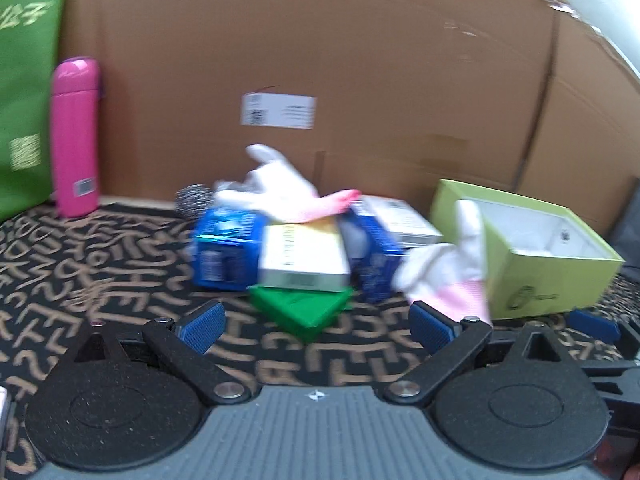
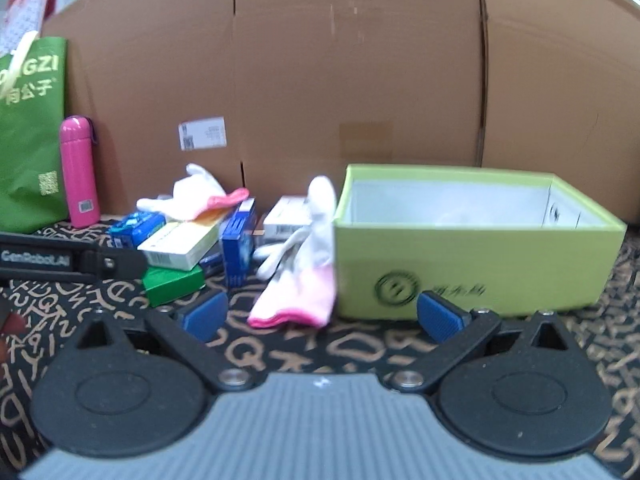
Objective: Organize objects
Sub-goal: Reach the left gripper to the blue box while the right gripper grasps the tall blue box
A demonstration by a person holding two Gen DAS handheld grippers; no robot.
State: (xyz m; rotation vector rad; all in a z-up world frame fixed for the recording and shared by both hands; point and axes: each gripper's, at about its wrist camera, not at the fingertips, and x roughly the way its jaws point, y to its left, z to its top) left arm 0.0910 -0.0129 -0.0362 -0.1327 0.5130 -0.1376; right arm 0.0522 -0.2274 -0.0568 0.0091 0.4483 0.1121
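With both hand-held grippers, left (image 1: 316, 326) and right (image 2: 320, 316), spread wide and empty, the right should pinch the glove (image 2: 298, 280) at 12 o'clock by its pink cuff and lift it clear into the box (image 2: 472, 264) at 1 o'clock.

Storeroom; cardboard boxes (image 2: 320, 80) behind

Both grippers have black linkage arms, silver screws, ribbed grey bodies and blue textured fingers (image 1: 202, 326).
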